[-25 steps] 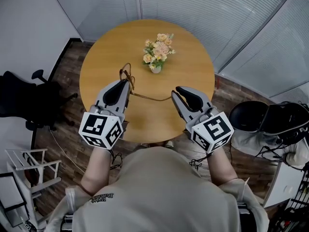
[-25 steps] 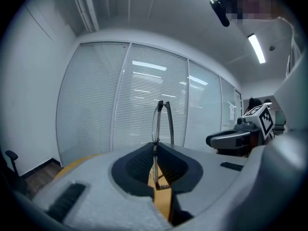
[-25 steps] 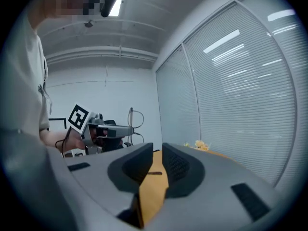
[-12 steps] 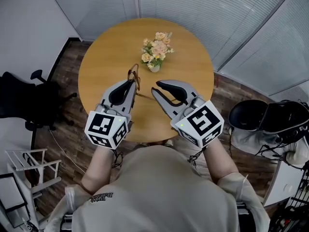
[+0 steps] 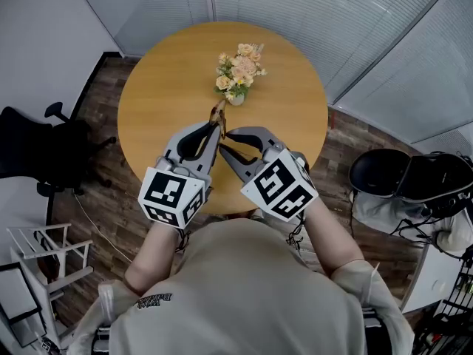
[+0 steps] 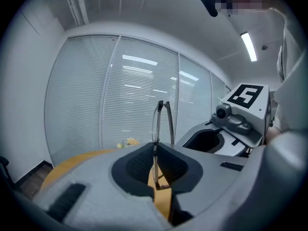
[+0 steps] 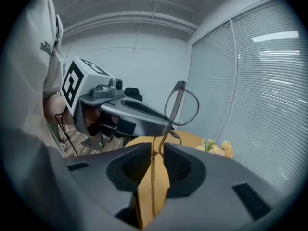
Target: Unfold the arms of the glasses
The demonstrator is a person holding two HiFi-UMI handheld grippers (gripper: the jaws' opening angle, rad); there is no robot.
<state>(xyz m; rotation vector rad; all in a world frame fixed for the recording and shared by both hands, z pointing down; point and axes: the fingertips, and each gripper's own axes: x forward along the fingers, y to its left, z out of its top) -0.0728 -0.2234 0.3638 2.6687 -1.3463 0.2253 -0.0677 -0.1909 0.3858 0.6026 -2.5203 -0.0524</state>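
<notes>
Thin brown-rimmed glasses (image 5: 216, 115) hang in the air over the near side of the round wooden table (image 5: 159, 87). My left gripper (image 5: 211, 129) is shut on the frame, and in the left gripper view the glasses (image 6: 162, 121) stand up edge-on from its jaws (image 6: 155, 150). My right gripper (image 5: 225, 144) sits close beside it from the right. In the right gripper view a thin arm runs down between its nearly closed jaws (image 7: 156, 150), with a lens (image 7: 185, 107) above. The hinge is hidden behind the fingers.
A small vase of pale flowers (image 5: 238, 71) stands just beyond the glasses near the table's middle. A black office chair (image 5: 33, 143) is on the floor at the left, another dark chair (image 5: 410, 180) at the right. A white rack (image 5: 37, 250) stands lower left.
My right gripper has swung left from about a hand's width away until it sits against the left gripper. The left gripper and glasses have shifted right and towards the vase.
</notes>
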